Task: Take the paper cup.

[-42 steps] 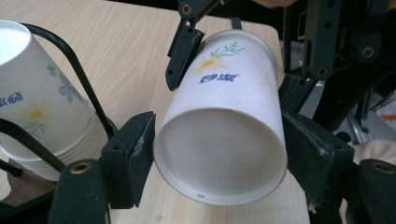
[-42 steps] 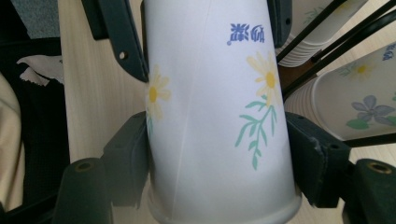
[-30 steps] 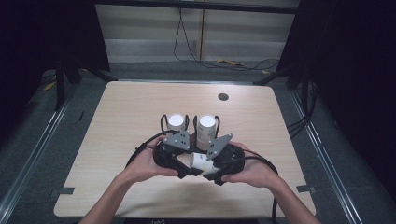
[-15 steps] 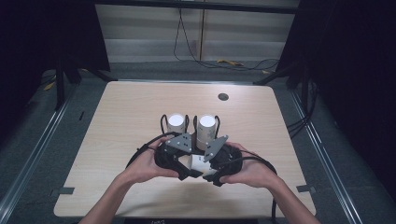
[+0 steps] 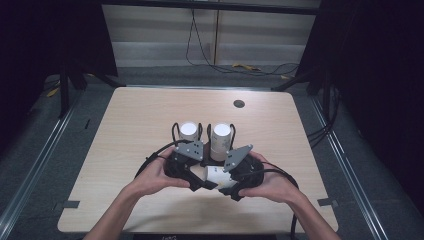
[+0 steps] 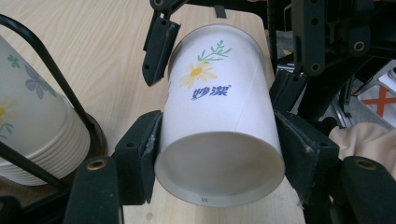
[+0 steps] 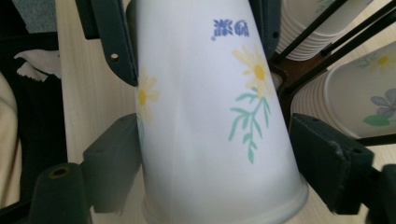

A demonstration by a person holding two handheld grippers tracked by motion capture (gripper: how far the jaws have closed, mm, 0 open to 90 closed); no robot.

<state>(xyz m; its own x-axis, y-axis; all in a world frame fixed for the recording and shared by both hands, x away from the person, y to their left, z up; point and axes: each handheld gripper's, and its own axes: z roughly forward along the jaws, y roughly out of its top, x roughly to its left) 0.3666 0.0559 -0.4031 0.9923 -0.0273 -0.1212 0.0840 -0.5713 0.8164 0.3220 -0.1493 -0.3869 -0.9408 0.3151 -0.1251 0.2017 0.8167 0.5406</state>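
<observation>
Paper cup (image 5: 216, 175): high view, lying on its side between the two grippers, just in front of the cup holder rack (image 5: 202, 134) on the wooden table (image 5: 130, 125).
Cup holder rack: high view, black wire frame near the table's middle, bearing two upright stacks of paper cups (image 5: 220, 137), side by side.
Hands: high view, left hand (image 5: 152, 175) and right hand (image 5: 270, 182) meet just short of the rack, each wrapped round its tool.
Left gripper (image 6: 219, 154): left gripper view, jaws pinching the cup near its base end, pads pressed on both sides; they have just been closing further on it. The cup's daisy print and blue lettering face up.
Nearby stack: left gripper view, a stack of cups (image 6: 32, 126) stands in the rack's wire to the left of the held cup.
Right gripper (image 7: 219, 168): right gripper view, jaws have just been spreading; the left pad sits against the cup (image 7: 210, 121), the right pad stands off its rim with a gap showing.
Rack again: right gripper view, stacked cups (image 7: 359, 98) in the wire frame lie just right of the cup.
</observation>
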